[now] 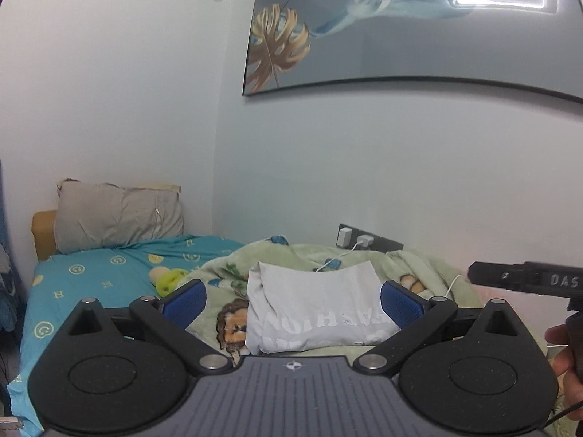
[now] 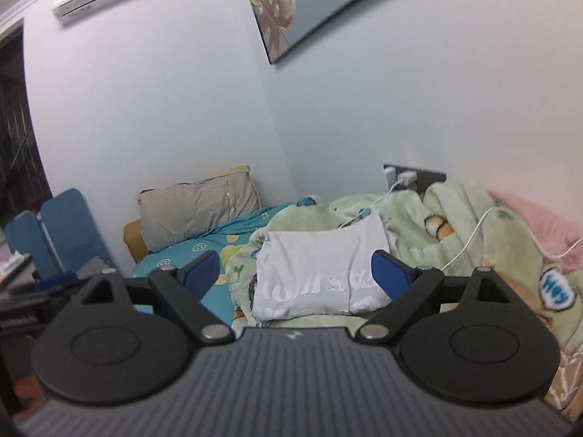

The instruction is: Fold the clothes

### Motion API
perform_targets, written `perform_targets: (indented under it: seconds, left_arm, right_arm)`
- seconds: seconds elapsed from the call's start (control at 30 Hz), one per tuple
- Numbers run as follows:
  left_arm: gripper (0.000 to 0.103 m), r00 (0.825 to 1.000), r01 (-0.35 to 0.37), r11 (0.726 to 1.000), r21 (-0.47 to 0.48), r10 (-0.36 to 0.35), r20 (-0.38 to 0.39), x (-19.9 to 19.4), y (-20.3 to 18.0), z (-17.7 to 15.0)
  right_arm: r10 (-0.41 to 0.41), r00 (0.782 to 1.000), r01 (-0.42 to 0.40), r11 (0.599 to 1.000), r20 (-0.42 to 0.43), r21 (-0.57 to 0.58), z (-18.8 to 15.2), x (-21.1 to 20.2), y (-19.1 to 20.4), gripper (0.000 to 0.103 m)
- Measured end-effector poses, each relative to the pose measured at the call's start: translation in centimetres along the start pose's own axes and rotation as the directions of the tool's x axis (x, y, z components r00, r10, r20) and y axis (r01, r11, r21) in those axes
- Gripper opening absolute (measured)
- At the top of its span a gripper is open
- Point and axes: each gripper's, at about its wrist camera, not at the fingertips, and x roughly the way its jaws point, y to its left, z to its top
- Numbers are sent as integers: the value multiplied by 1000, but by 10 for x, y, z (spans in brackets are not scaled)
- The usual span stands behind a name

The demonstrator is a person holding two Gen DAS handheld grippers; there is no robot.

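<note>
A folded light grey T-shirt [image 1: 317, 309] with white lettering lies on a green blanket [image 1: 430, 273] on the bed. My left gripper [image 1: 293, 304] hangs above and before it, its blue pads wide apart, nothing between them. In the right wrist view the same T-shirt [image 2: 320, 266] lies folded ahead, and my right gripper [image 2: 297, 273] stands open over it with its blue fingers [image 2: 388, 275] clear of the cloth. The right gripper's black body and a hand [image 1: 561, 349] show at the right edge of the left wrist view.
A turquoise sheet [image 1: 91, 291] covers the bed's left part, with a grey pillow [image 1: 116, 218] at the wall. White charger cables [image 2: 470, 236] run from a wall socket [image 2: 408, 176] across the blanket. A pink cloth [image 2: 539, 218] lies at right. A yellow-green toy [image 1: 165, 280] sits on the sheet.
</note>
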Motion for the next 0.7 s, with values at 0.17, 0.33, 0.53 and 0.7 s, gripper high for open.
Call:
perform_targets:
  seconds: [0.17,0.33,0.53,0.7]
  left_arm:
    - [103,999,-11,1000,16,11,32,-25,-7,-15]
    - [103,999,-8,1000,11,8,50,-37,-8,-31]
    - [103,998,-37,999,39,35,54,-37,0,-49]
    - [103,997,-46,999,19,45,56,-32,12,-61]
  right_arm:
    - [-3,999,5,999,38,-36,-18,-11,16,92]
    - [-6,998,10,997,56,-79,-38,-12,32,92]
    - [-28,996,39,990,85,-135,-57,-5,50,92]
    - [-34,995,46,989,91,-138,-69,-1,58,92]
